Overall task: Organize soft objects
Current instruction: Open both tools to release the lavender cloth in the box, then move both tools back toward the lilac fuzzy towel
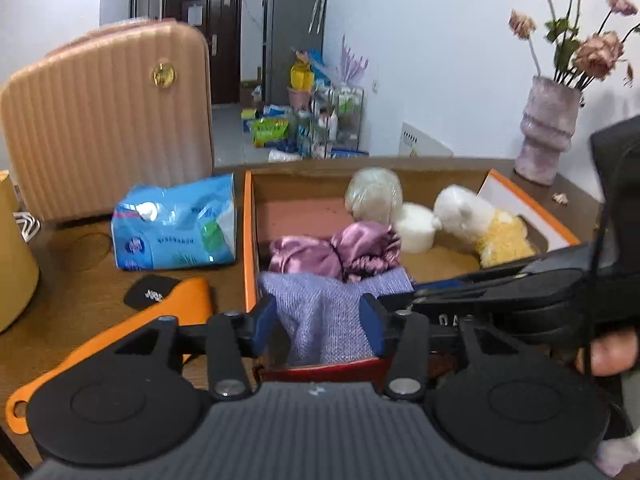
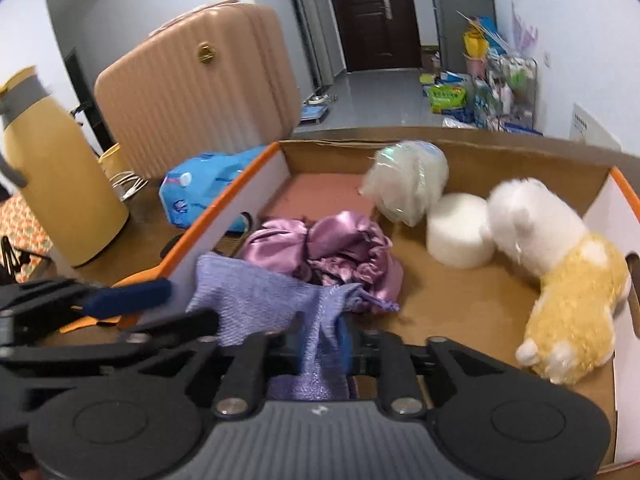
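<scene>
A lilac knitted cloth [image 1: 324,312] hangs over the near edge of the orange-rimmed cardboard box [image 1: 249,240]. My left gripper [image 1: 320,326] stands open around the cloth, its blue pads apart on either side. My right gripper [image 2: 322,346] is shut on the same cloth [image 2: 260,300], pinching a fold of it. In the box lie a shiny purple satin cloth [image 2: 332,248], a white round puff [image 2: 460,236], a wrapped white ball [image 2: 408,180] and a white and yellow plush toy [image 2: 560,280].
A blue tissue pack [image 1: 176,228] lies left of the box. A pink ribbed suitcase [image 1: 108,120] stands behind it. A yellow flask [image 2: 52,172] stands at the left. A vase with dried flowers [image 1: 548,132] stands at the back right. An orange-handled tool [image 1: 120,328] lies near the front.
</scene>
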### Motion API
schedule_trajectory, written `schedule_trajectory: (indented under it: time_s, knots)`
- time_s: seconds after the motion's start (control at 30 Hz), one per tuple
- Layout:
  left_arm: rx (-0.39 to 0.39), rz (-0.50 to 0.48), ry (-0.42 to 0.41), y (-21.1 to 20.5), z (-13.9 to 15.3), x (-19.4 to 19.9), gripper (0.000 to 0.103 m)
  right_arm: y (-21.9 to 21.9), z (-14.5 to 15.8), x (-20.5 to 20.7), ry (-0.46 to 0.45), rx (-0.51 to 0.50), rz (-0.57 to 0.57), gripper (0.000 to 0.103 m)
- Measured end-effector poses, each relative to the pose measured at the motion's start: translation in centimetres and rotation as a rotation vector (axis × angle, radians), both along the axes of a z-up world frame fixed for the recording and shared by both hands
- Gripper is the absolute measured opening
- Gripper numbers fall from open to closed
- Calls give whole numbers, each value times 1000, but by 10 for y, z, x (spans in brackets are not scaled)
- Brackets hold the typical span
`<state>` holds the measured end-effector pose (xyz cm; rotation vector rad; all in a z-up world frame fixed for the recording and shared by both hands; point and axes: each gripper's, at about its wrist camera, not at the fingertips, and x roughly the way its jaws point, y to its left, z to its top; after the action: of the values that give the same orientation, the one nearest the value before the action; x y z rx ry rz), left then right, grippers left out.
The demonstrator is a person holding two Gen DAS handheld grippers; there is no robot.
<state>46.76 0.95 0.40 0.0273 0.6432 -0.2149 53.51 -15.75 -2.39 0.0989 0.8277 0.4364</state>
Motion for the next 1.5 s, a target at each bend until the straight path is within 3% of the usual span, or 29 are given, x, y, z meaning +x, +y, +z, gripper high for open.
schedule_trajectory:
  time_s: [0.13,0.43,0.6,0.7,0.73,0.77,0.87,1.0,1.13,1.33,1.5]
  knots:
    - [11,16,-37,0,24,-9,49,-18,22,-18,-44,26,-8,34]
    - [-23,49,-147,5,89,-74,56,-95,120,-110,-320,-23,-56,55]
    - [-17,54,-196,-6,107,-115,58,-131,129,-152,-363,-48,-103,57]
    - [-9,64,-243,-11,110,-145,66,-143,133,-184,-407,-44,-130,57]
    - [-5,65,-272,-12,108,-160,75,-145,131,-194,-437,-46,-139,57]
    - [-3,68,-296,-13,103,-177,78,-150,131,-212,-480,-43,-152,58]
    - [14,88,-314,-17,82,-229,78,-158,115,-264,-549,-56,-174,58]
    - [5,93,-358,-24,60,-305,91,-156,86,-328,-574,-65,-143,63]
    - [-52,78,-344,-18,37,-356,94,-149,49,-381,-587,-62,-111,67]
    - [-51,85,-247,-12,8,-384,94,-147,2,-436,-424,61,-118,67]
    - [-70,104,-258,-7,10,-383,94,-133,-6,-444,-419,-12,-111,67]
